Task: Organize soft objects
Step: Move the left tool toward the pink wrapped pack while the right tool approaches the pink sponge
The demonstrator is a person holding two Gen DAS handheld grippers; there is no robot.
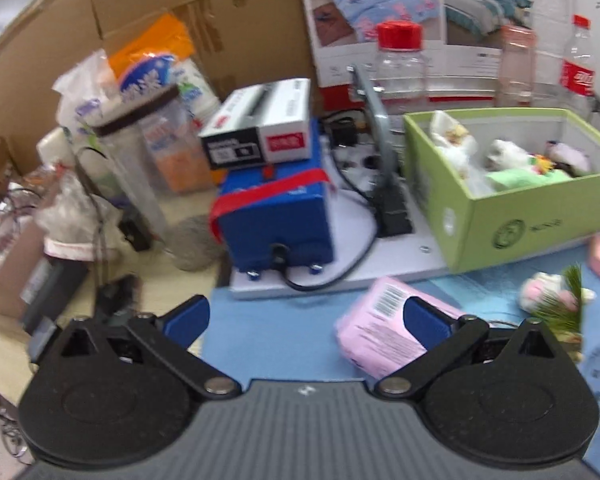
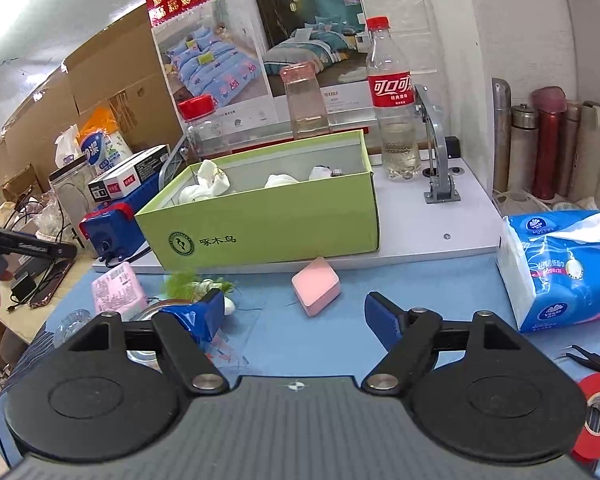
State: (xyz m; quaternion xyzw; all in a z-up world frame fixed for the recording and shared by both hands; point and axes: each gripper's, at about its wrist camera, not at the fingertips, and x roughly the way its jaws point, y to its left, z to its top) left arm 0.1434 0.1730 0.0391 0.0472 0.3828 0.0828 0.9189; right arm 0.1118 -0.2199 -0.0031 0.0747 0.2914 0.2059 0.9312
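Observation:
In the left wrist view my left gripper (image 1: 308,316) is open over the blue mat. A pink tissue pack (image 1: 380,328) lies by its right finger (image 1: 424,316), not pinched. The green box (image 1: 520,220) stands at the right with soft toys (image 1: 512,160) inside. In the right wrist view my right gripper (image 2: 296,316) is open with nothing between its pads. A pink sponge (image 2: 316,286) lies just ahead of it, in front of the green box (image 2: 260,232). A small plush with a green sprig (image 2: 196,286) and the pink tissue pack (image 2: 118,290) lie to the left.
A blue tissue pack (image 2: 560,268), tweezers (image 2: 596,360) and red tape (image 2: 596,412) lie at the right. Bottles (image 2: 392,92) and flasks (image 2: 548,140) stand behind the box. A blue device (image 1: 276,220), a clear jar (image 1: 148,160) and cables crowd the left.

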